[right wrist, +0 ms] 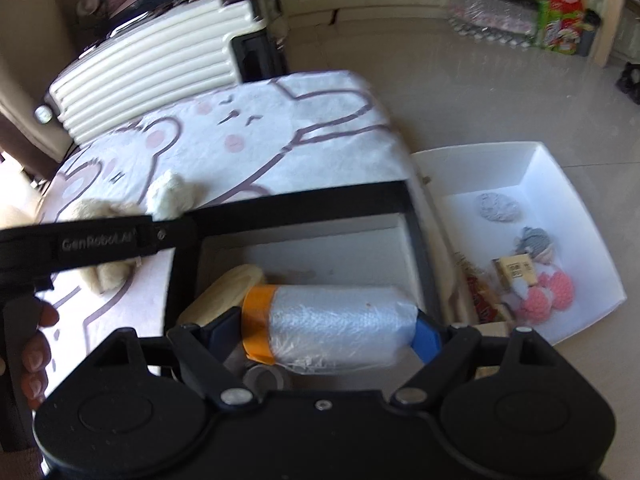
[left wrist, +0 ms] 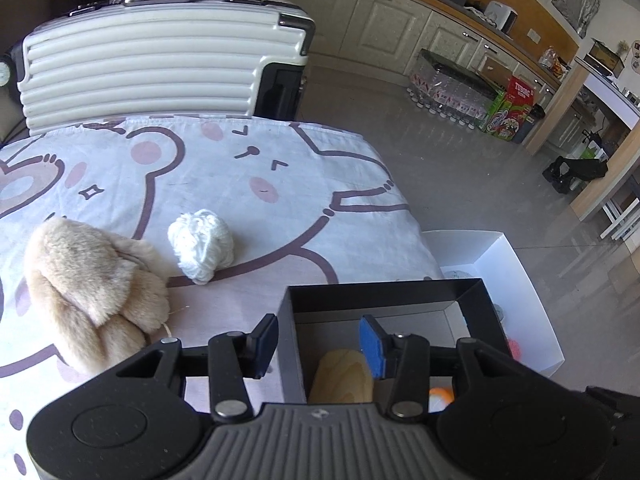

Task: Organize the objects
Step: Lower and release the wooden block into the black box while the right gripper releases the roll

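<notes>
Nearest in the right wrist view, the right hand-held gripper [right wrist: 328,330] is clamped on a roll of clear plastic film with an orange band [right wrist: 332,326], its long axis lying crosswise between the fingers, one pad on each end. The roll hangs just over the black-rimmed box [right wrist: 304,202], inside which a pale wooden piece [right wrist: 228,292] already lies at the near left; so the drop spot seems to be directly below and slightly ahead of this gripper. The left hand-held gripper [left wrist: 318,344] is spread wide and holds nothing, straddling the box's left wall, its right finger over the box. To the right, lower down, a white tray [right wrist: 576,208] holds small knitted items. On the bear-print desk cloth [left wrist: 240,168] farther left sit a tan plush toy [left wrist: 92,292] and a white yarn ball [left wrist: 202,246], well apart from the right gripper, nearer the left. A white suitcase [left wrist: 152,64] stands beyond.
</notes>
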Motion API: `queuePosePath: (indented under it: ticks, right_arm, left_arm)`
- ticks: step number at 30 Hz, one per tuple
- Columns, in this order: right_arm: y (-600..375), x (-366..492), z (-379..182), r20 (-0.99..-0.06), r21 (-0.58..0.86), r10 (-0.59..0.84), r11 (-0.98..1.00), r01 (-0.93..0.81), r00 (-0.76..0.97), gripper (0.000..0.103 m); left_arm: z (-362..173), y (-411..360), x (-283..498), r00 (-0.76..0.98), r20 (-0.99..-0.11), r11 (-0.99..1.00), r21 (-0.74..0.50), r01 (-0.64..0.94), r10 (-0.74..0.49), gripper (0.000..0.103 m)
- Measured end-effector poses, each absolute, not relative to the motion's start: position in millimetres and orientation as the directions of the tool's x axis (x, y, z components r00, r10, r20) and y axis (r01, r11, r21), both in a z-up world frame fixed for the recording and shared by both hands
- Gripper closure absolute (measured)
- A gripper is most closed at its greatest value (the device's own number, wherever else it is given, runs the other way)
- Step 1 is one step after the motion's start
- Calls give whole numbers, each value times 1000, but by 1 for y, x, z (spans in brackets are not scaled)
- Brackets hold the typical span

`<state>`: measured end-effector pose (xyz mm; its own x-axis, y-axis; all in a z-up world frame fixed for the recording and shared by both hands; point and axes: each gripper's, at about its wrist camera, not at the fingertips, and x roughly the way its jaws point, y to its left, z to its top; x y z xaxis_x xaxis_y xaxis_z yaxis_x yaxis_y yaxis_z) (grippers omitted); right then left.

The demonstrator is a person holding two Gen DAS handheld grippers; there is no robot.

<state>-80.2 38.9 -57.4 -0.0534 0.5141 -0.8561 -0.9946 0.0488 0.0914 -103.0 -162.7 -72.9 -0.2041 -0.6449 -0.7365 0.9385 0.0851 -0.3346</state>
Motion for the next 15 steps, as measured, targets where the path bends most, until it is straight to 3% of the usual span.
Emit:
queuePosePath:
  ticks: [8,15]
  right_arm:
    - [49,-124,-76,-919,95,375,-87,-992,-121,17]
    - [73,-117,-78,-893,52,451,67,-996,-16,17]
  left_arm:
    - [-80,-160,-70,-188,-749,140,-351,926,-635,57]
    - [-89,-163,-58,-189,-758,152,-355,922,-624,57]
